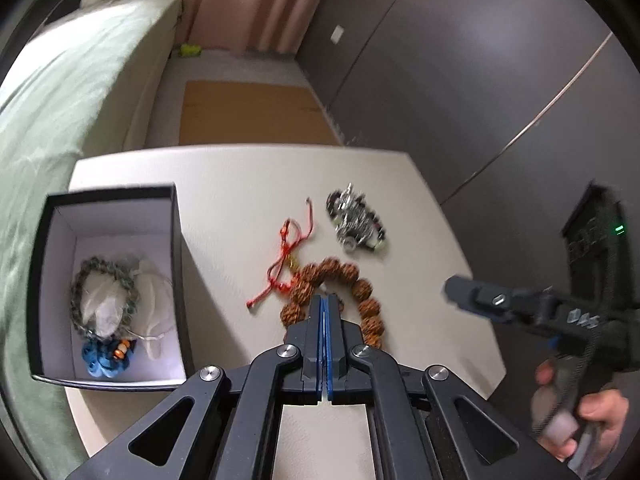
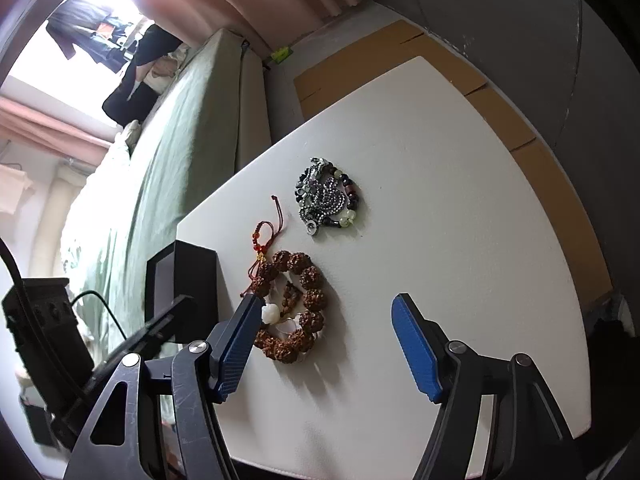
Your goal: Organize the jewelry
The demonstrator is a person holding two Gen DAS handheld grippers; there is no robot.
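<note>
A brown seed-bead bracelet (image 1: 362, 290) (image 2: 308, 304) lies on the white table (image 1: 240, 200) (image 2: 460, 200). My left gripper (image 1: 325, 300) is shut, its tips over the bracelet's near side; whether it pinches anything is hidden. A red cord bracelet (image 1: 290, 256) (image 2: 266, 248) lies beside it, and a silver chain with dark beads (image 1: 354, 224) (image 2: 326, 198) lies farther back. The open black box (image 1: 112, 288) (image 2: 184, 280) at the left holds a green beaded bracelet (image 1: 100, 296) and a blue piece (image 1: 102, 358). My right gripper (image 2: 324, 320) is open over the brown bracelet.
A bed with a green cover (image 1: 52, 100) (image 2: 168, 140) runs along the table's left side. Cardboard (image 1: 252, 114) (image 2: 400, 60) lies on the floor beyond the table. Grey cabinet doors (image 1: 480, 80) stand at the right. The right hand-held gripper (image 1: 560, 320) shows in the left wrist view.
</note>
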